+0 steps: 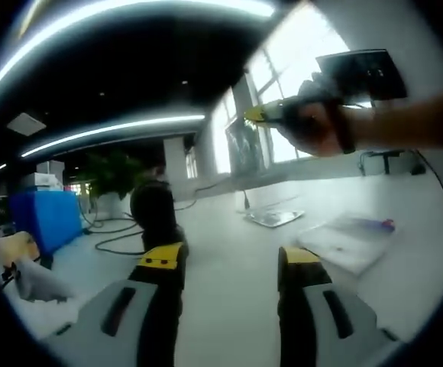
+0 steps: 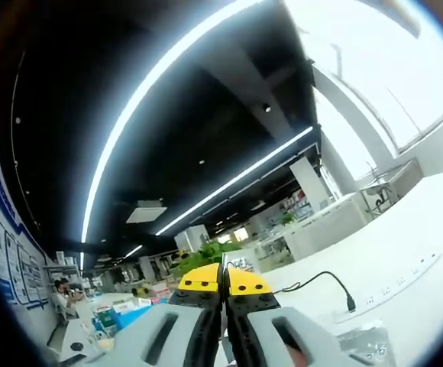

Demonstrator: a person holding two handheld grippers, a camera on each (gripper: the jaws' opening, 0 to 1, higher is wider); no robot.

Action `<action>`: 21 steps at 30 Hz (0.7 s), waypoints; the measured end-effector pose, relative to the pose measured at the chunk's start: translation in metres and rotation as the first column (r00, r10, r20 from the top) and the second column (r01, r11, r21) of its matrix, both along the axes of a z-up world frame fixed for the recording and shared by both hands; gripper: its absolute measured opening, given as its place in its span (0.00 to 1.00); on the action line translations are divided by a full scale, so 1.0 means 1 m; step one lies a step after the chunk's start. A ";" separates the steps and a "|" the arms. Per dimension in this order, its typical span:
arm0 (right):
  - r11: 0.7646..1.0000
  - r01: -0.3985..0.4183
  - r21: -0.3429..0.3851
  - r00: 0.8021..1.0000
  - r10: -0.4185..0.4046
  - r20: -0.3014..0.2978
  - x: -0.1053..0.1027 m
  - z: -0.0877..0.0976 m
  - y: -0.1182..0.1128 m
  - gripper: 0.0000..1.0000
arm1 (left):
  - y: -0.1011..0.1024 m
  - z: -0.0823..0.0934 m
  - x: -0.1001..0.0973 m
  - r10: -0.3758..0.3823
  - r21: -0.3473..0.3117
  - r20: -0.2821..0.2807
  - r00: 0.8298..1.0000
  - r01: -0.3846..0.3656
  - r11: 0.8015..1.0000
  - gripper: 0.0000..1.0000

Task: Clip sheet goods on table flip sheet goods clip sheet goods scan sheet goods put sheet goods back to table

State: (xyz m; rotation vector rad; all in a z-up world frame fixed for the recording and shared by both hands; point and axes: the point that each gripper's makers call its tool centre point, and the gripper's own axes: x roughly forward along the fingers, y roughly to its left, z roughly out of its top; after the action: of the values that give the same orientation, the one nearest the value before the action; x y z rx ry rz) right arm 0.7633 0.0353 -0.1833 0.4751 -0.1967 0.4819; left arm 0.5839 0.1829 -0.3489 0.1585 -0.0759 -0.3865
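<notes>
In the left gripper view my left gripper (image 1: pixel 231 260) stands open over the white table (image 1: pixel 229 306), with nothing between its yellow-tipped fingers (image 1: pixel 163 257). A flat white sheet packet (image 1: pixel 349 241) with a blue mark lies on the table to the right, beyond the jaws. A clear packet (image 1: pixel 275 217) lies farther back. A hand holds my right gripper (image 1: pixel 261 115) high at the upper right, well above the table. In the right gripper view the right gripper (image 2: pixel 223 281) is shut, tips together with nothing visible between them, and it points up toward the ceiling.
A black rounded device (image 1: pixel 154 206) with cables stands behind the left jaw. A blue box (image 1: pixel 46 219) and a crumpled white bag (image 1: pixel 42 281) sit at the left. A power strip (image 2: pixel 393 284) with a black cable and a clear packet (image 2: pixel 374 340) lie on the table.
</notes>
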 end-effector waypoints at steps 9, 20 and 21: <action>1.000 0.022 -0.006 1.000 -0.022 0.000 0.011 -0.014 0.018 0.00 | 0.000 -0.001 0.000 0.001 0.006 -0.004 1.000 -0.001 1.000 0.41; 1.000 0.002 -0.020 1.000 -0.002 0.019 0.015 -0.021 0.034 0.00 | -0.001 -0.002 0.000 -0.001 0.012 -0.006 1.000 0.001 1.000 0.41; 1.000 0.000 -0.027 1.000 0.001 0.021 0.015 -0.022 0.035 0.00 | 0.000 -0.002 0.001 0.002 0.013 -0.006 1.000 -0.002 1.000 0.41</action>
State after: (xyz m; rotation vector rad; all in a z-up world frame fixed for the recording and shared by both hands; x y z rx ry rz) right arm 0.7786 0.0698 -0.2050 0.4444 -0.2096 0.4897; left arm 0.5845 0.1825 -0.3509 0.1704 -0.0672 -0.3860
